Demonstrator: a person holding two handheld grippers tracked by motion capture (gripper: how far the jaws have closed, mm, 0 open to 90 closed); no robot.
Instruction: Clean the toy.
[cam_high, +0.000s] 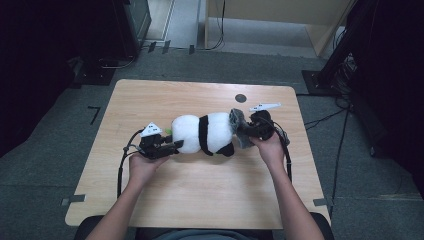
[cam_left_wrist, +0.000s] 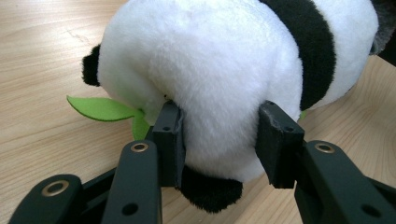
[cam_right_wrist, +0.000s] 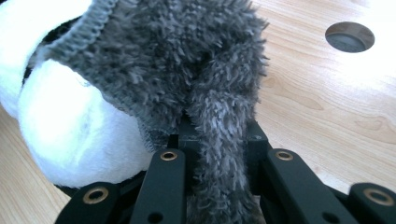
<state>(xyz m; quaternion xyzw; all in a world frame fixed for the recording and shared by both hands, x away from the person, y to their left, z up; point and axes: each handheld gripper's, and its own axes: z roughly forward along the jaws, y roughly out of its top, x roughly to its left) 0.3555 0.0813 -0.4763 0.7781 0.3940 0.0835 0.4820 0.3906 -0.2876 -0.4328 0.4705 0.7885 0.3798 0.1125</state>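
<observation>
1. Left gripper (cam_high: 176, 145): black body, white 3-cornered plate on top, black cable trailing.
2. Right gripper (cam_high: 240, 131): black, same white plate.
3. Jaws: black links with brass-ringed pivots, 2 square pads.
4. Bare forearms, no sleeves.

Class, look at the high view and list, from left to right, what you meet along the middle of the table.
Left claw → green leaf → plush panda → grey fuzzy cloth → right claw, all on the wooden table.
</observation>
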